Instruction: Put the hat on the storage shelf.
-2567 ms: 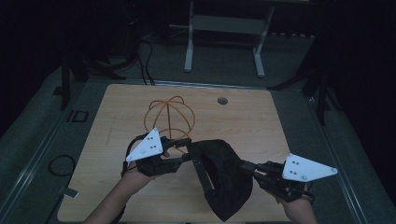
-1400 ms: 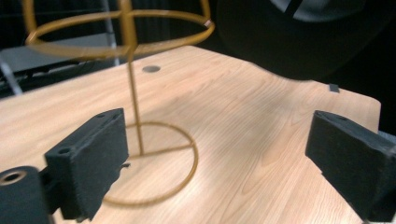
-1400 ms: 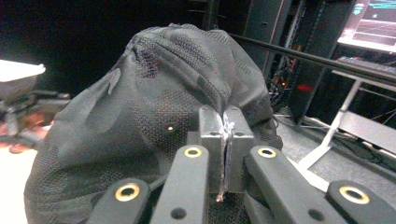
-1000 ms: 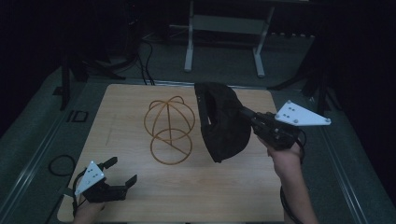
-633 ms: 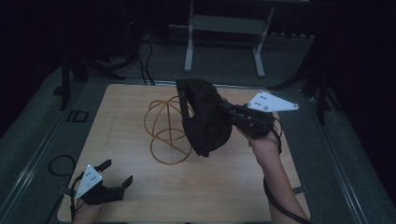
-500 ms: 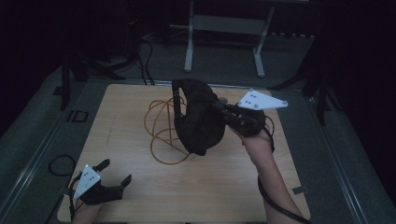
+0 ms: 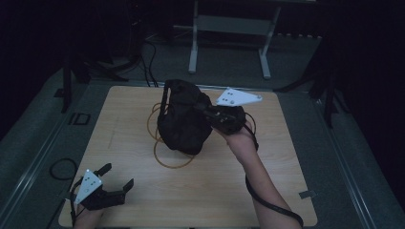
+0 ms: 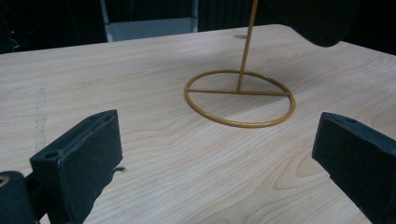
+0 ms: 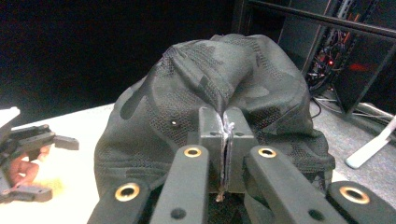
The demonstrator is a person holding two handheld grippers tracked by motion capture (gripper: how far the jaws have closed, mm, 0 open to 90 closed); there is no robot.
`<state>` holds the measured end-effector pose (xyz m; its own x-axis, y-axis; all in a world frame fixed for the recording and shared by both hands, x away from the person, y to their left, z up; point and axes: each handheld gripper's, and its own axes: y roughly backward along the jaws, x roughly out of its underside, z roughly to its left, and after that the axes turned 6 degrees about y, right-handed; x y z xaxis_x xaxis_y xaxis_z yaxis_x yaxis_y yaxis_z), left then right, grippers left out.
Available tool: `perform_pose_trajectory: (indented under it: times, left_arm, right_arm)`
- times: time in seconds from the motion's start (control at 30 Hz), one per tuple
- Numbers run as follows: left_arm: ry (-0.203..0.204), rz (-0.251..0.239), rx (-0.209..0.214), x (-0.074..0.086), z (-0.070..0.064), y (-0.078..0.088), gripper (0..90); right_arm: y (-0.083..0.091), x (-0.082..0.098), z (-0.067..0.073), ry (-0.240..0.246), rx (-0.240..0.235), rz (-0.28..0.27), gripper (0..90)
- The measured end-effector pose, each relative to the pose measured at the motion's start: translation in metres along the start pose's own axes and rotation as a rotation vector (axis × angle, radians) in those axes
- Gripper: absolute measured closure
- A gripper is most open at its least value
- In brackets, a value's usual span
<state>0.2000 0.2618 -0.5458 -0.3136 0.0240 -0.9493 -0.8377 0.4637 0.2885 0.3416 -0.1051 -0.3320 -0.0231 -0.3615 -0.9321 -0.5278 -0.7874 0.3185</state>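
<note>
- The black cap (image 7: 184, 121) hangs in the air above the gold wire stand (image 7: 165, 143), which is in the middle of the table (image 7: 286, 157). From the high view the cap covers the upper part of the stand; I cannot tell if it already touches the wire.
- The right gripper (image 7: 212, 114) holds the cap. In the right gripper view its jaws are pressed fully together on a fold of the mesh fabric (image 9: 224, 140).
- What has just changed: a second ago the cap was held to the right of the stand, beside it. Now it is carried over to the stand and a little lower. A bit earlier both grippers were at the cap near the front edge; now only the right one has it.
- I judge that the work is to put the cap on the stand, and it is close to the end: the cap needs only to go down on the wire top and then be released.
- The left gripper (image 7: 114, 183) waits at the front left corner of the table, well apart from the stand. Its jaws are wide open and nothing is between them; its own view looks at the ring base (image 8: 239, 99).
- I can read no brand, label or writing on the cap or on the table.
</note>
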Motion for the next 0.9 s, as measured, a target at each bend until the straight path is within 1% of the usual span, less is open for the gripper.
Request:
perform_pose_trajectory:
  times: [0.07, 0.17, 0.37, 0.47, 0.6, 0.63, 0.73, 0.83, 0.9]
  left_arm:
    - [0.0, -0.002, 0.006, 0.0, -0.001, 0.0, 2.1]
    - [0.001, 0.009, 0.006, 0.001, -0.001, -0.001, 2.1]
    - [0.005, 0.012, 0.016, 0.002, -0.001, -0.001, 2.1]
    - [0.001, 0.02, 0.02, 0.002, -0.001, -0.002, 2.1]
    - [0.003, 0.019, 0.019, 0.003, 0.0, -0.002, 2.1]
    - [0.004, 0.019, 0.018, 0.003, 0.0, -0.001, 2.1]
    - [0.011, 0.018, 0.019, 0.004, 0.001, -0.001, 2.1]
    - [0.012, 0.022, 0.021, 0.005, 0.001, -0.001, 2.1]
    - [0.017, 0.018, 0.025, 0.005, 0.0, -0.001, 2.1]
  right_arm:
    - [-0.006, -0.001, 0.001, -0.002, -0.007, 0.008, 88.4]
    - [-0.017, -0.002, 0.002, -0.004, -0.015, 0.02, 88.4]
    - [-0.034, -0.003, 0.004, 0.011, -0.007, 0.06, 88.3]
    - [-0.041, -0.002, 0.004, 0.008, -0.011, 0.072, 88.2]
    - [-0.048, 0.001, 0.007, 0.01, -0.012, 0.089, 88.0]
    - [-0.05, 0.001, 0.007, 0.017, -0.014, 0.095, 87.5]
    - [-0.052, 0.001, 0.009, 0.03, -0.006, 0.092, 87.1]
    - [-0.054, -0.001, 0.009, 0.033, -0.009, 0.099, 84.7]
    - [-0.058, 0.0, 0.009, 0.029, -0.006, 0.114, 83.0]
